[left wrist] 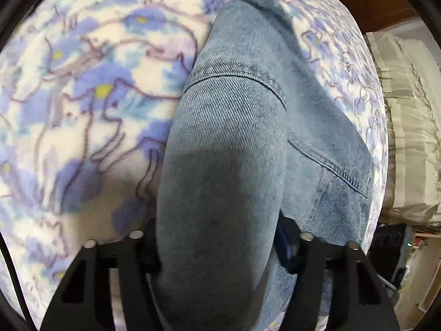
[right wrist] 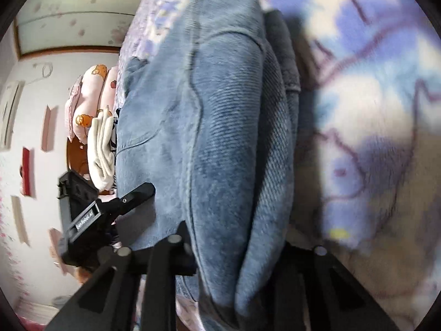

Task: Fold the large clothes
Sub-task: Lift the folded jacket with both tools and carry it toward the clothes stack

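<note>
A pair of blue denim jeans (left wrist: 234, 138) lies lengthwise on a fleece blanket (left wrist: 82, 96) printed with blue flowers. My left gripper (left wrist: 217, 248) is shut on a thick rounded fold of the denim, which fills the gap between its black fingers and hides the pads. In the right wrist view the jeans (right wrist: 220, 138) bunch into several ridges, and my right gripper (right wrist: 239, 251) is shut on one gathered ridge of them. The labelled black housing of the left tool (right wrist: 82, 218) shows at that view's left, its finger reaching onto the denim edge.
Cream quilted bedding (left wrist: 408, 138) is piled beyond the blanket's right edge, under a brown wooden cabinet (left wrist: 372, 0). Pink bear-print pillows (right wrist: 91, 102) and a folded cream cloth (right wrist: 102, 151) sit at the far end of the bed, against a flowered wall (right wrist: 33, 138).
</note>
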Action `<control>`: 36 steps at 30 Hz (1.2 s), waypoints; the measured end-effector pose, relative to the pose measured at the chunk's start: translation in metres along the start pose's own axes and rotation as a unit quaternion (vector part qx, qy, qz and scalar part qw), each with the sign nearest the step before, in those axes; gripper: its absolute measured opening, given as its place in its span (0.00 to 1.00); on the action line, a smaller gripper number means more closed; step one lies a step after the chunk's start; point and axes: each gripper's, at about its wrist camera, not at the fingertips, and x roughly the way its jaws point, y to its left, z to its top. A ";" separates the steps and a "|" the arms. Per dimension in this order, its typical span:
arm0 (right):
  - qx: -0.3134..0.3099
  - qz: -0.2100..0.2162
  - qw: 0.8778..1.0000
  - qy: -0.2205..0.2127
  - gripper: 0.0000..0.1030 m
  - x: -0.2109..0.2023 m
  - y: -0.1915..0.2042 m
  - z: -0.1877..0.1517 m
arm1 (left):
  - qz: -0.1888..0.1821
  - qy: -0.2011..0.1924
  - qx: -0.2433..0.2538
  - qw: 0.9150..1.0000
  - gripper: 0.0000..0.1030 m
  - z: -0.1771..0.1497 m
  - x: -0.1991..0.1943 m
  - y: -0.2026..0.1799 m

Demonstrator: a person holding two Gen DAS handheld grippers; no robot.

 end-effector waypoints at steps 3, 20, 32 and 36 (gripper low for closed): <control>-0.039 -0.031 0.999 -0.021 0.18 -0.007 0.030 -0.016 | 0.018 -0.003 0.000 1.000 0.50 -0.009 -0.015 -0.012; -0.142 -0.110 0.983 0.029 0.17 -0.030 0.088 -0.156 | 0.097 0.070 0.005 0.993 0.45 -0.127 -0.083 -0.018; -0.261 -0.093 0.961 0.006 0.16 -0.051 0.186 -0.192 | 0.132 -0.019 0.023 0.991 0.45 -0.121 -0.231 0.016; -0.313 -0.068 0.947 -0.013 0.16 -0.037 0.240 -0.185 | 0.141 -0.076 0.021 0.987 0.44 -0.090 -0.286 0.041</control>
